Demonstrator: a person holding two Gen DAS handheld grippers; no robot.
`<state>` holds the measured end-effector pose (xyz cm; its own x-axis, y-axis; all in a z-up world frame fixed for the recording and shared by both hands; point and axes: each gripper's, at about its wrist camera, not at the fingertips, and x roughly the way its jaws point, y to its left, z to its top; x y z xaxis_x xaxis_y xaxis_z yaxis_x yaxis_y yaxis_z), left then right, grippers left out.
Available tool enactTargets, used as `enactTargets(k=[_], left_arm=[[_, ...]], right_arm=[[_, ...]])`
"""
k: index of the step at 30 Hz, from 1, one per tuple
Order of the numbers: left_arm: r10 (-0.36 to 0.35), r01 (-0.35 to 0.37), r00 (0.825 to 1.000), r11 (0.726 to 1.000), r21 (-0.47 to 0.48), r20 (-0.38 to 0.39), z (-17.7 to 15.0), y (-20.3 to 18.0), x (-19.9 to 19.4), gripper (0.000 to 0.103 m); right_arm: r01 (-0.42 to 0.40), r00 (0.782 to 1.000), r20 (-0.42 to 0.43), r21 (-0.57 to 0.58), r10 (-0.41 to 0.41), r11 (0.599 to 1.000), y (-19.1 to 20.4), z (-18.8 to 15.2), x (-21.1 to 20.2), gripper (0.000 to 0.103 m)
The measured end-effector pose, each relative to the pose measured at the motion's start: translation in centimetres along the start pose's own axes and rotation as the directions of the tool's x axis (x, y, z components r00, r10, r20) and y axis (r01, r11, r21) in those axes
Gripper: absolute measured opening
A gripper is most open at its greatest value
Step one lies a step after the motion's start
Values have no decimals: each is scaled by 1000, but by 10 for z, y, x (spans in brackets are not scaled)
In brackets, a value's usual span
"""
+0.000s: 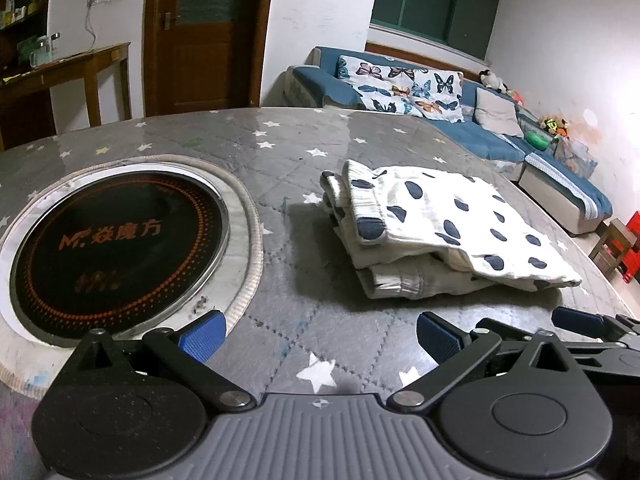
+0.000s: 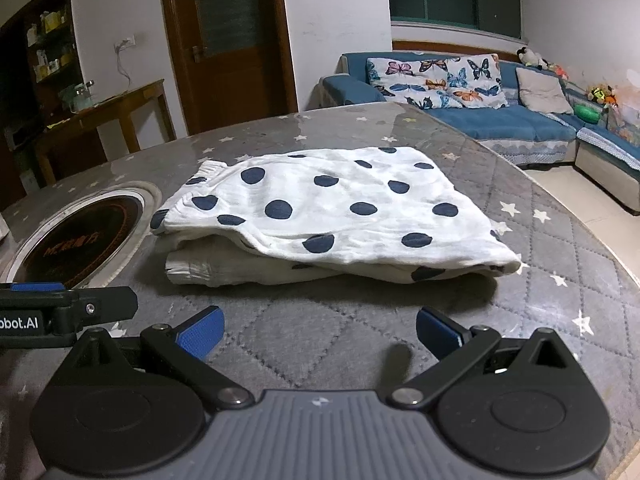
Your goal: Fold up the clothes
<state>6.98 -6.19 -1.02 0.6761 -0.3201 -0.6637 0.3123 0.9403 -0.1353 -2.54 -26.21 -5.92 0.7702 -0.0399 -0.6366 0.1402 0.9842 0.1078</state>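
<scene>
Underneath, folded garment [image 2: 328, 208] layers partly hidden, edges only.

White garment [image 2: 332, 208] (navy dots) on grey star-patterned table cover [image 2: 320, 344].

Dim indoor light, soft shadows, fisheye-warped edges.

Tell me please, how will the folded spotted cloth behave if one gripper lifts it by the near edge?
The spotted cloth looks thin and soft, so it would probably droop and unfold rather than stay flat. It lies in several loose layers, so a pinch may catch only the top one. On the quilted table cover a push would likely bunch it, not slide it.
</scene>
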Motion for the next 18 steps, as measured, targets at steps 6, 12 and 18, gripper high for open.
enactTargets(k=[6,12,18], left_arm=[[1,-1,1000,1000,7,7,3,-2,4,103],[8,-8,1000,1000,13,-1,4,-3,8,103],[6,-6,1000,1000,20,2,6,-4,9,103]], right_arm=[[-8,1000,-6,2,9,1000,-2,0,6,103],[-10,1000,-1,46,11,999,-11,0,10,103],[5,1000,-2,72,-4,997,-17,2,12,103]])
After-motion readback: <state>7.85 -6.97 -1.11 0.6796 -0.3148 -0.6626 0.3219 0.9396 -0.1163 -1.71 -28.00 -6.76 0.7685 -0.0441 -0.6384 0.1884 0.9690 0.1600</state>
